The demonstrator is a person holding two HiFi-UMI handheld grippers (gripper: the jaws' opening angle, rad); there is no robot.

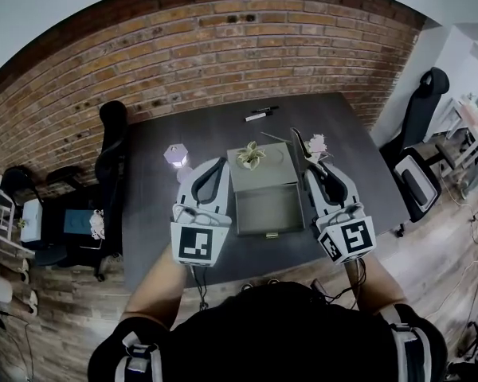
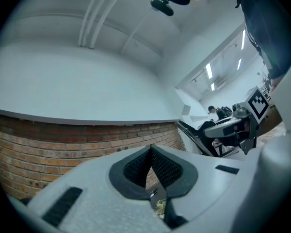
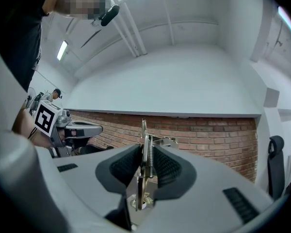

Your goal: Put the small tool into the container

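A grey box (image 1: 277, 170) stands mid-table with its drawer (image 1: 268, 229) pulled out towards me and showing nothing inside. My right gripper (image 1: 309, 168) hovers just right of the box, tilted upward. In the right gripper view the right gripper (image 3: 145, 152) is shut on a small metal tool with a spring (image 3: 144, 132), whose tip sticks out above the pads. In the head view the tool (image 1: 297, 143) shows as a thin dark sliver. My left gripper (image 1: 221, 162) is held just left of the box. Its pads (image 2: 136, 166) meet at the tips with nothing between them.
A small potted plant (image 1: 251, 155) sits on top of the box. Markers (image 1: 260, 114) lie at the table's far edge, a lilac object (image 1: 175, 154) at the left, a pink flower (image 1: 317, 143) at the right. Office chairs (image 1: 111, 146) (image 1: 418, 134) flank the table before the brick wall.
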